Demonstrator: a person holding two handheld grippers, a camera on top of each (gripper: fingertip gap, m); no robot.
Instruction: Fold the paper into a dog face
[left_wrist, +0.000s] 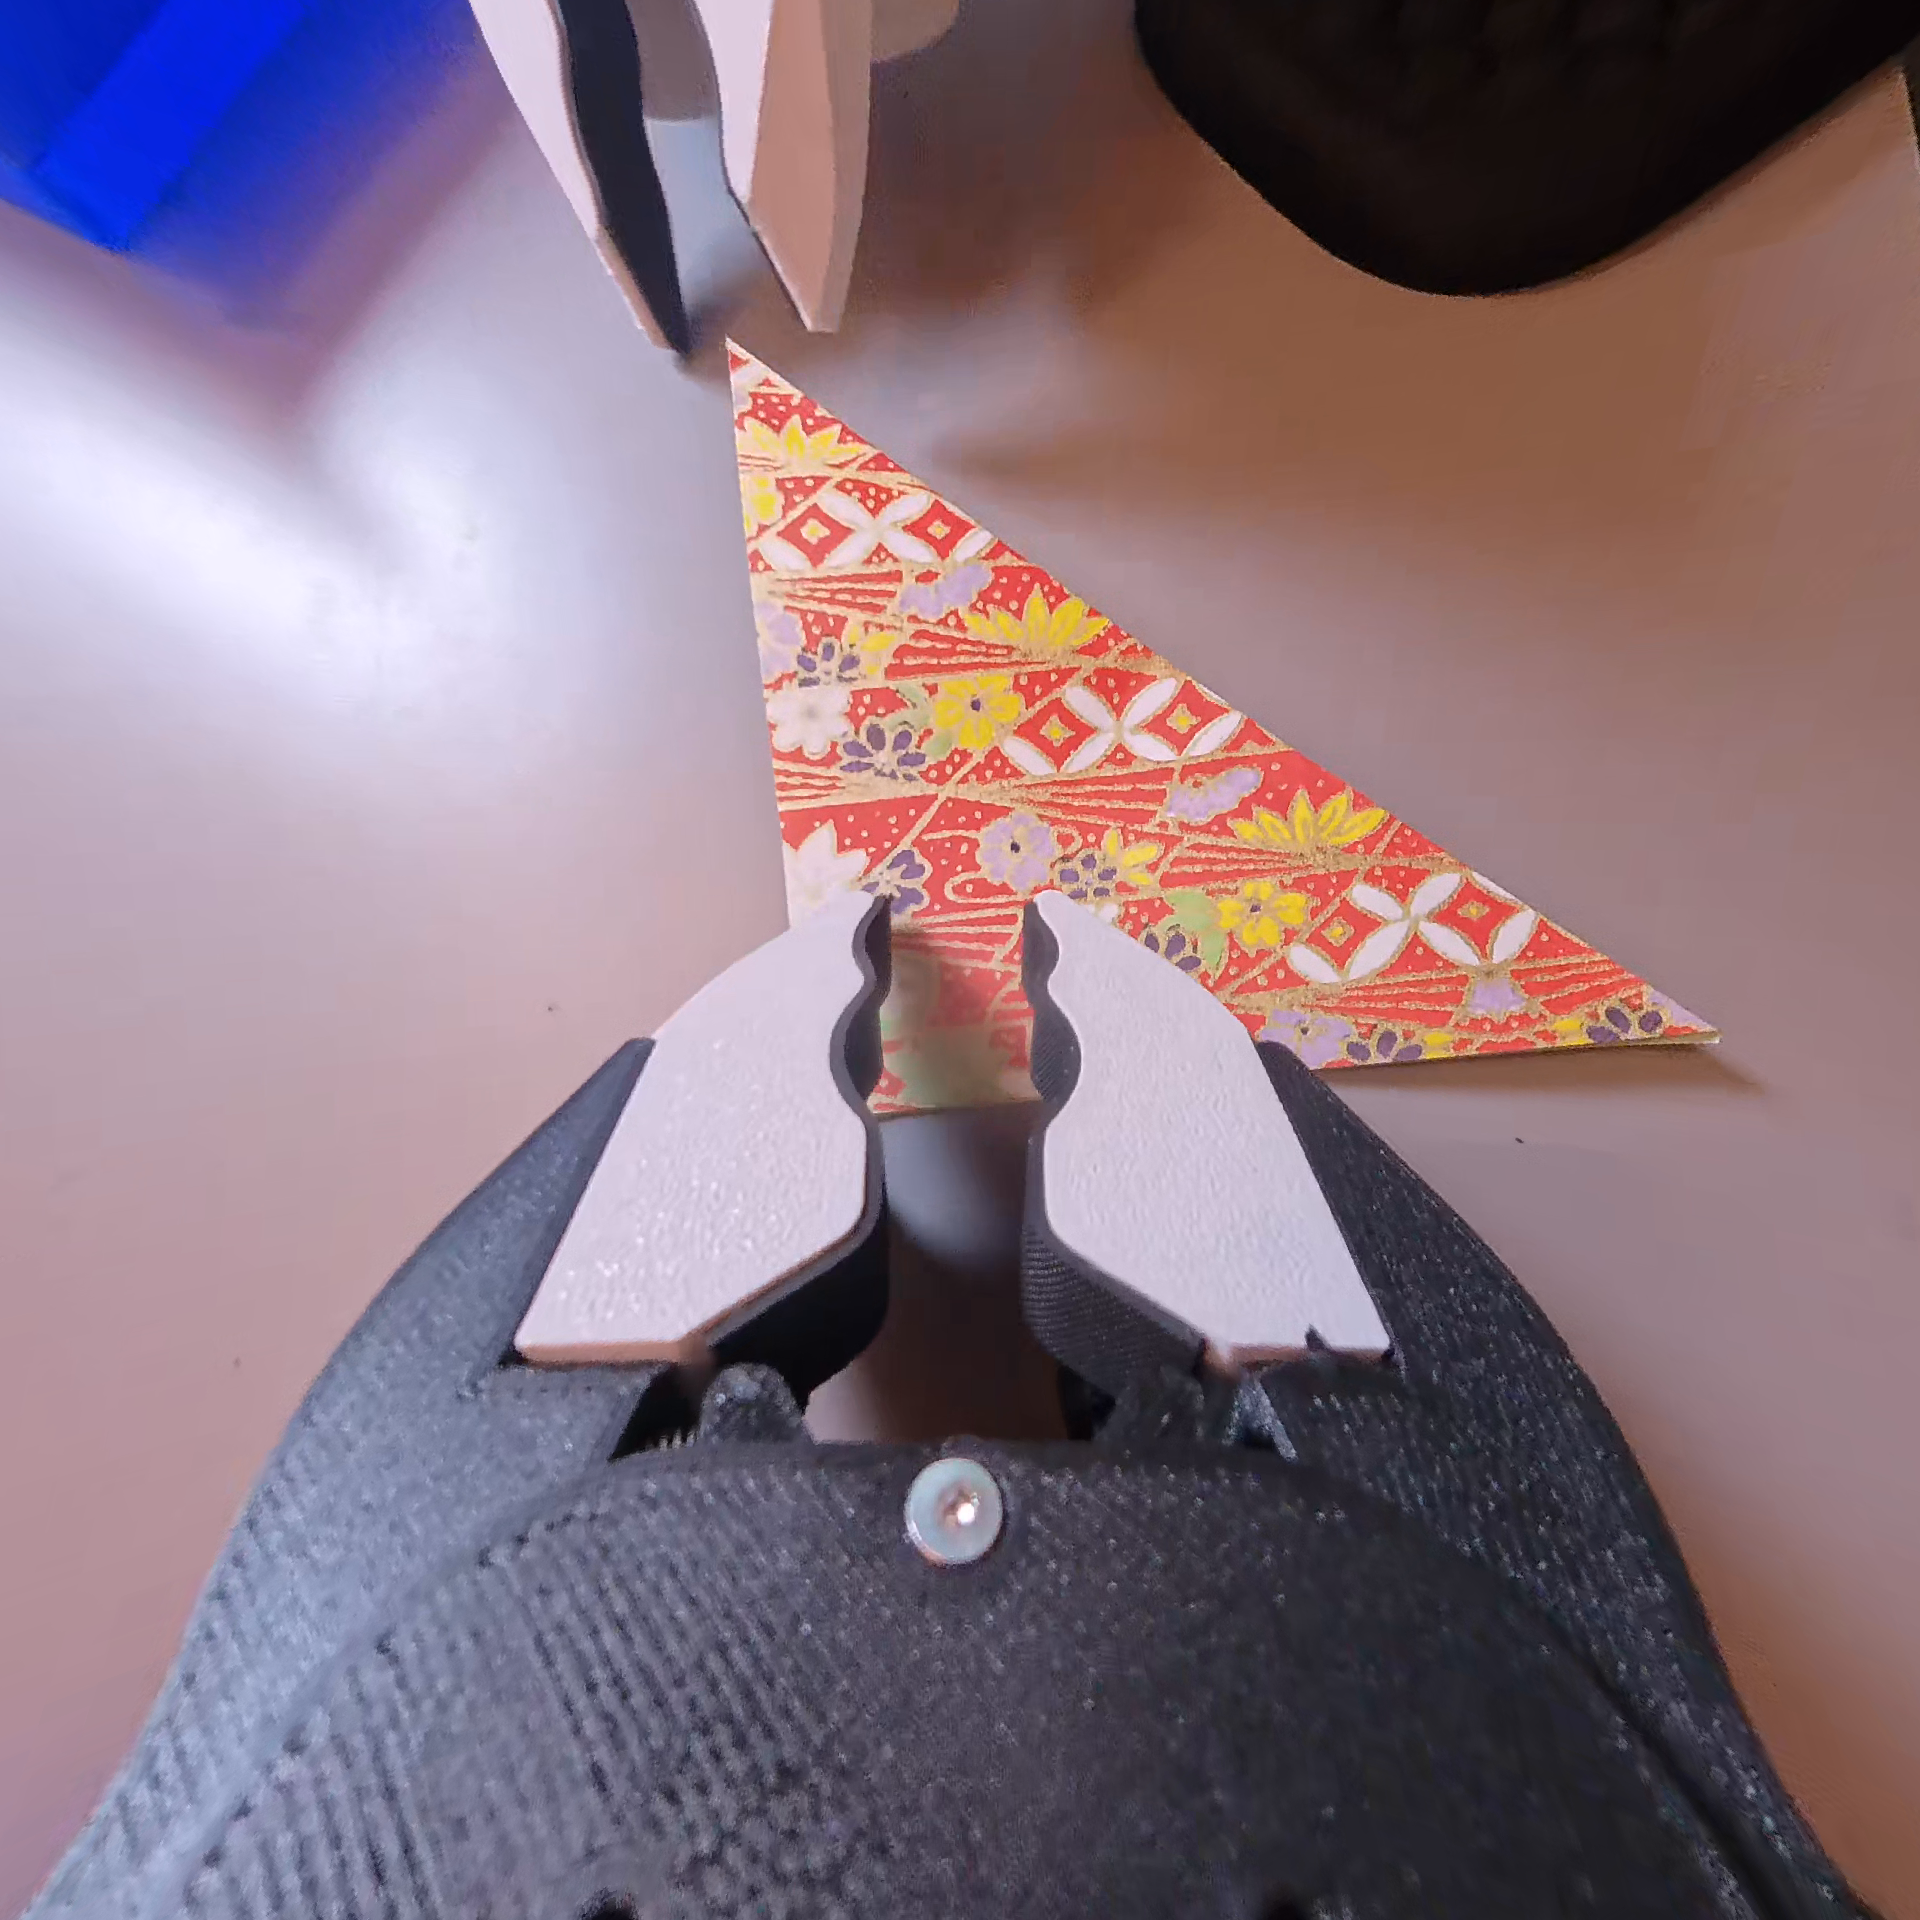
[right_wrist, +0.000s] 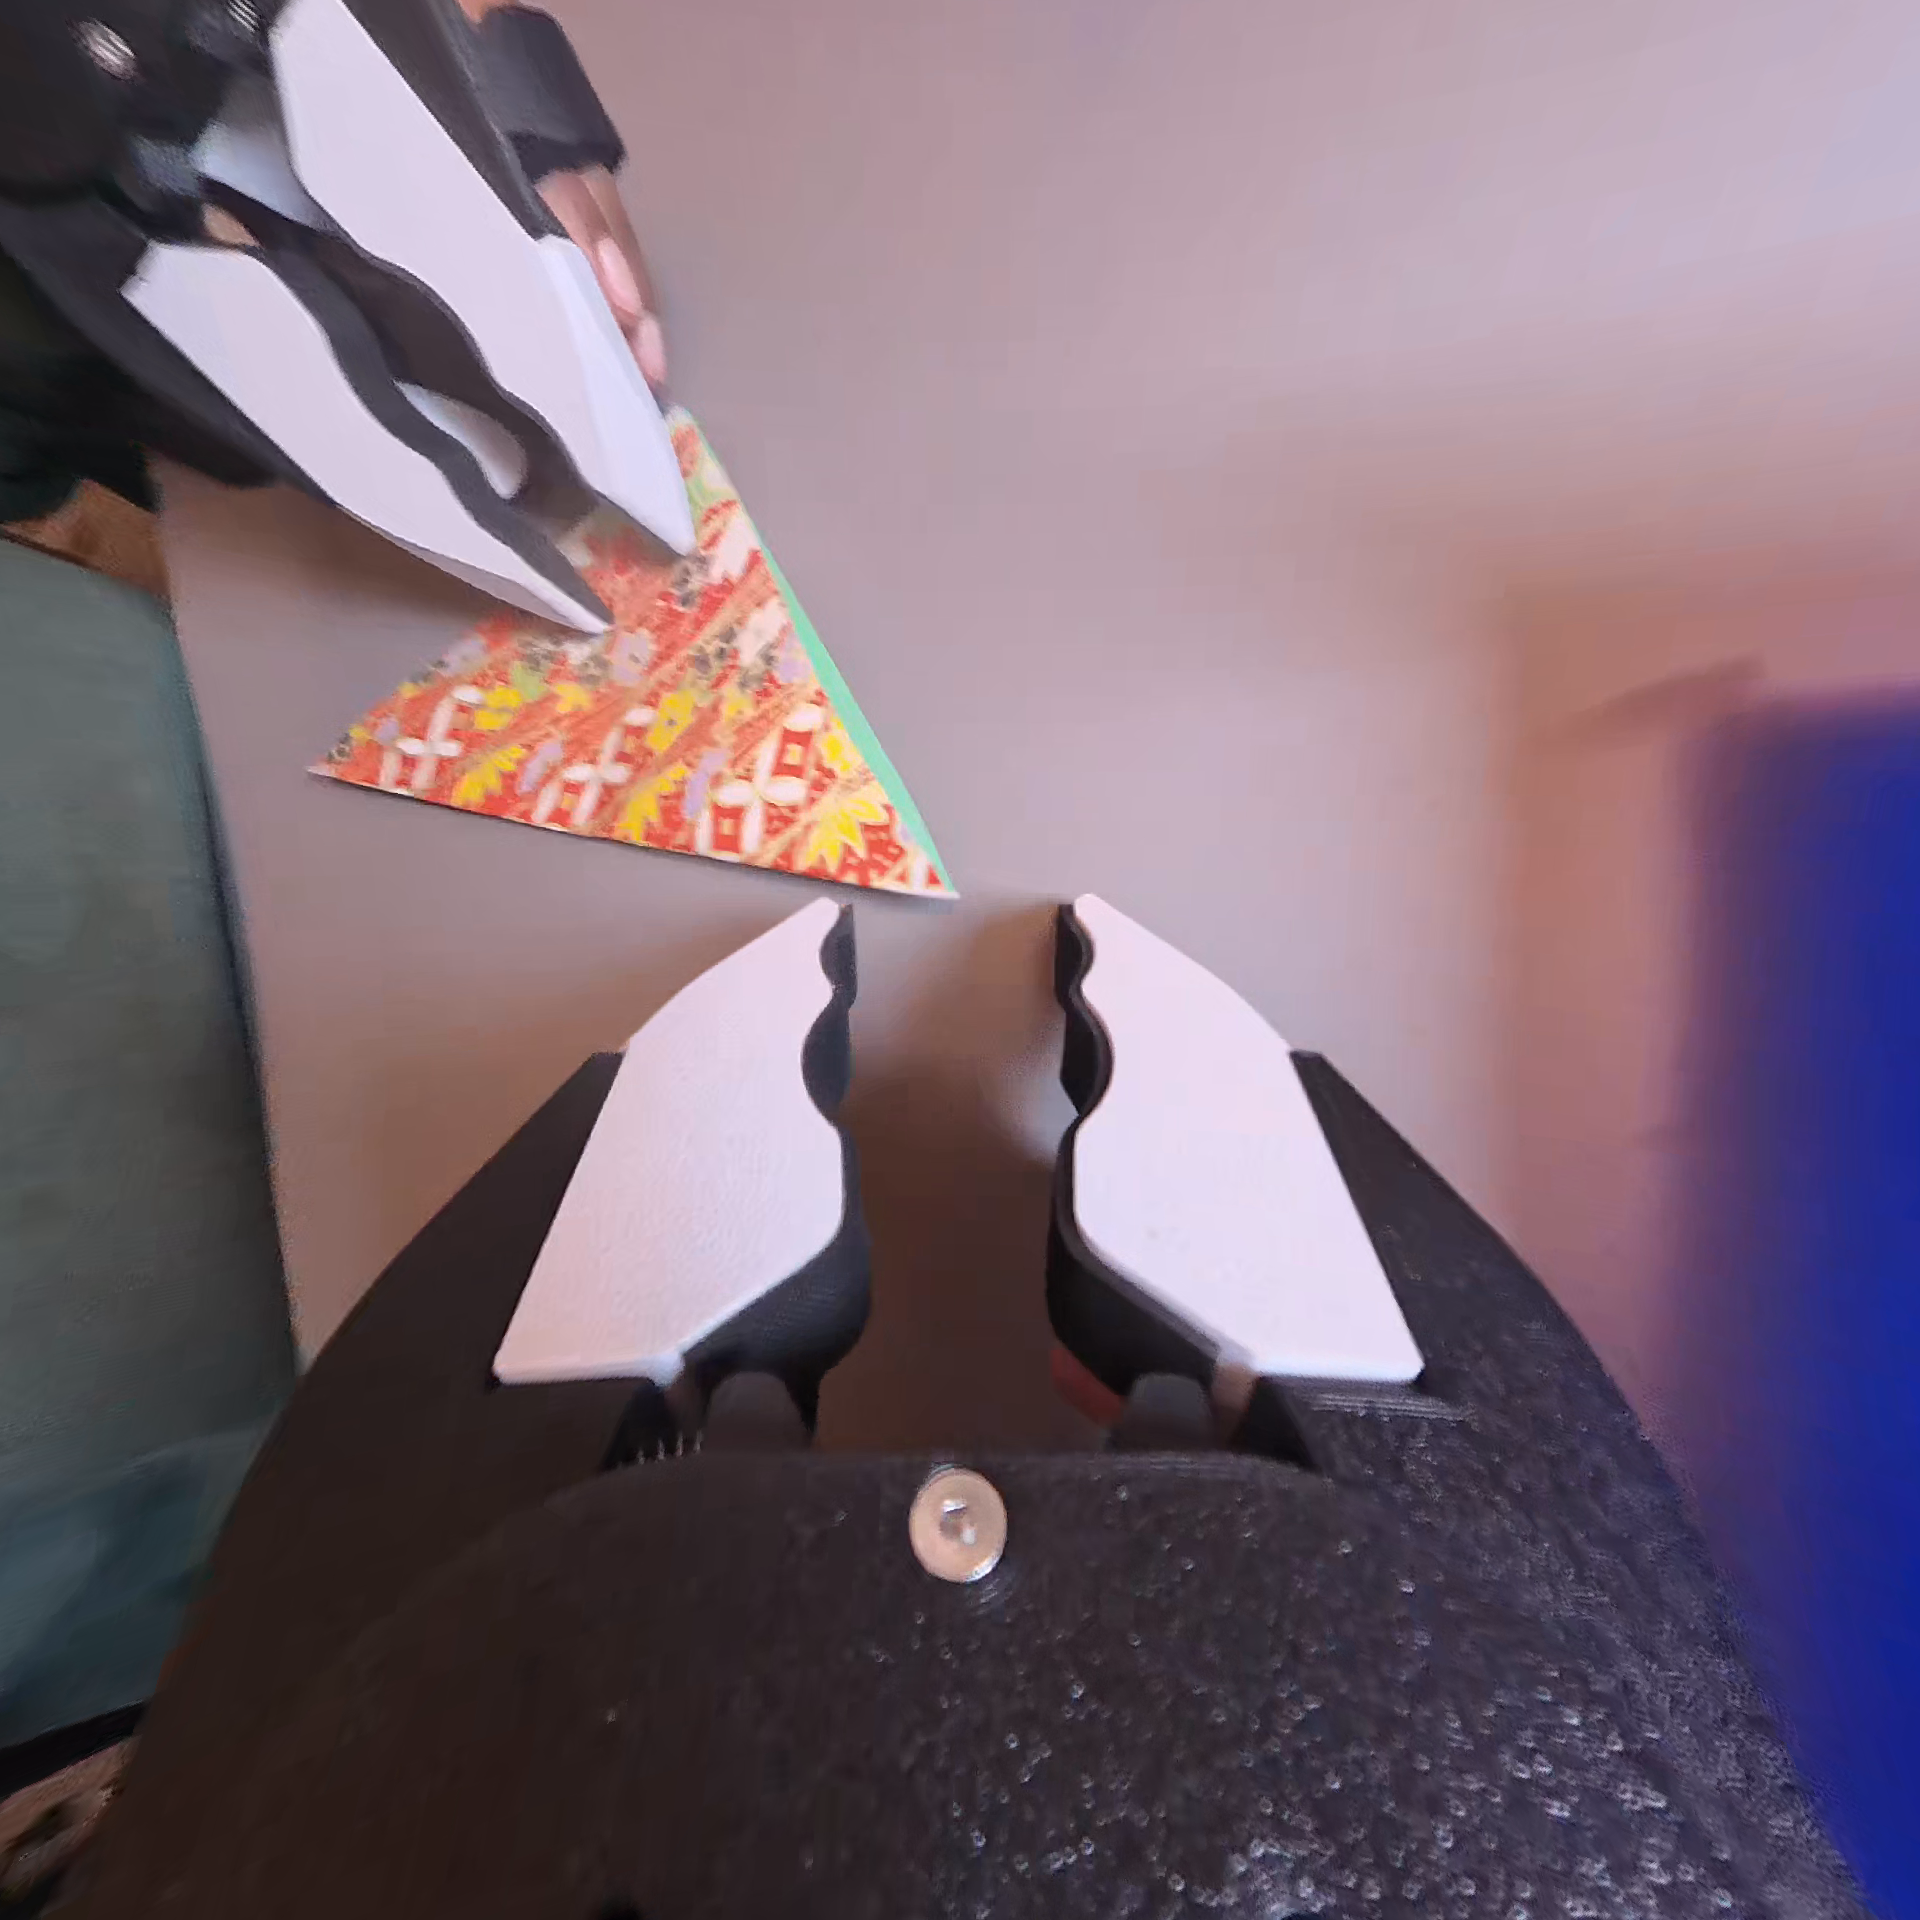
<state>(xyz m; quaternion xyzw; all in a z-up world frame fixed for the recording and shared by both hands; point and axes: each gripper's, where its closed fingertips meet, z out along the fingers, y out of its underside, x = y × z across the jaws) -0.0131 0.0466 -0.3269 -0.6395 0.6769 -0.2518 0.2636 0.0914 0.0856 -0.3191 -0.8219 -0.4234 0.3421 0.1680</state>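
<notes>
In your left wrist view, the paper (left_wrist: 1039, 748) lies flat on the table (left_wrist: 364, 831), folded into a triangle with its patterned red, yellow and white side up. One point reaches far toward the top of the view, another runs out to the right, and the near left corner sits under your left gripper (left_wrist: 956, 914). Its fingers stand a little apart, with the paper showing in the gap between them; the tips are down at the paper's near edge, and nothing is pinched between them. Beyond the far point, your right gripper (left_wrist: 743, 327) comes down from the top with its tips just beside that point; its fingers have a gap between them. A blue object (left_wrist: 156, 135) sits blurred at the far left, and a dark shape (left_wrist: 1507, 135) fills the far right.

In your right wrist view, your right gripper (right_wrist: 956, 914) is spread and empty, its tips just short of the nearest point of the paper (right_wrist: 675, 748). A thin green edge shows along the paper's right side. Farther off at the upper left, your left gripper (right_wrist: 644, 587) rests its tips on the paper, fingers parted. A hand (right_wrist: 613, 260) shows behind it. The blue object (right_wrist: 1818, 1039) is blurred at the right, and a grey-green surface (right_wrist: 104, 1039) fills the left edge.
</notes>
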